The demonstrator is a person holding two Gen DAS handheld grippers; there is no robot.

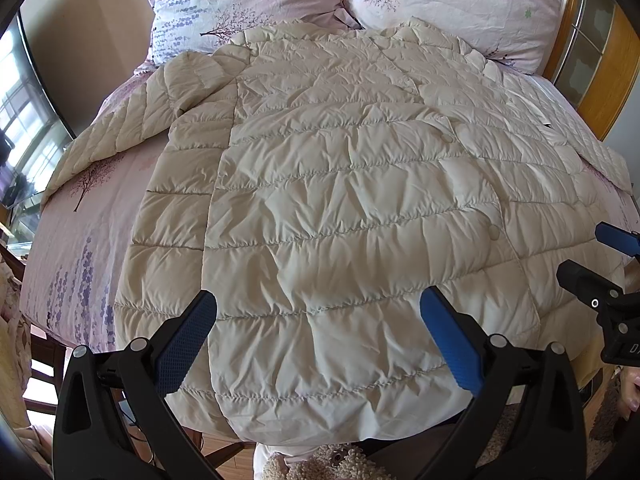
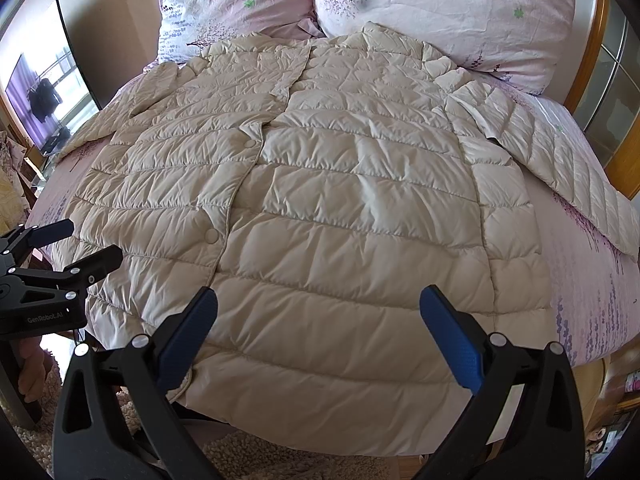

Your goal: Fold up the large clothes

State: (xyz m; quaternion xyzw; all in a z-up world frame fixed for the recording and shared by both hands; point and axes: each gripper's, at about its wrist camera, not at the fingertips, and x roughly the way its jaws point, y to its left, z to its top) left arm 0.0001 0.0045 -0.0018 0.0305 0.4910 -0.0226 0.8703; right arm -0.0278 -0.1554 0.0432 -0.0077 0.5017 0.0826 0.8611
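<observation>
- While both tools hang over the foot of the bed [image 1: 100,216], the cream quilted jacket [image 1: 340,208] lies spread flat, front side up, straight ahead of them.
- Left hand-held gripper [image 1: 318,340]: released, blue fingers [image 1: 188,344] wide apart, nothing between them, the jacket's hem just beyond its tips.
- Right hand-held gripper [image 2: 318,340]: same story, splayed and empty, poised above the hem on its own side.
- In the left wrist view the right tool pokes in at the far right edge; in the right wrist view the left tool sits at the far left edge, above the jacket's lower corner.
- Snap buttons [image 2: 211,235] run up the closed front, ahead and left of the right hand-held gripper.
- One sleeve [image 2: 560,168] stretches out ahead and to the right of the right tool; the other sleeve [image 1: 116,132] goes out ahead-left of the left tool.
- Far ahead, the collar end meets two floral pillows [image 2: 440,4].
- Shaggy rug [image 2: 256,456] beneath the tools.
</observation>
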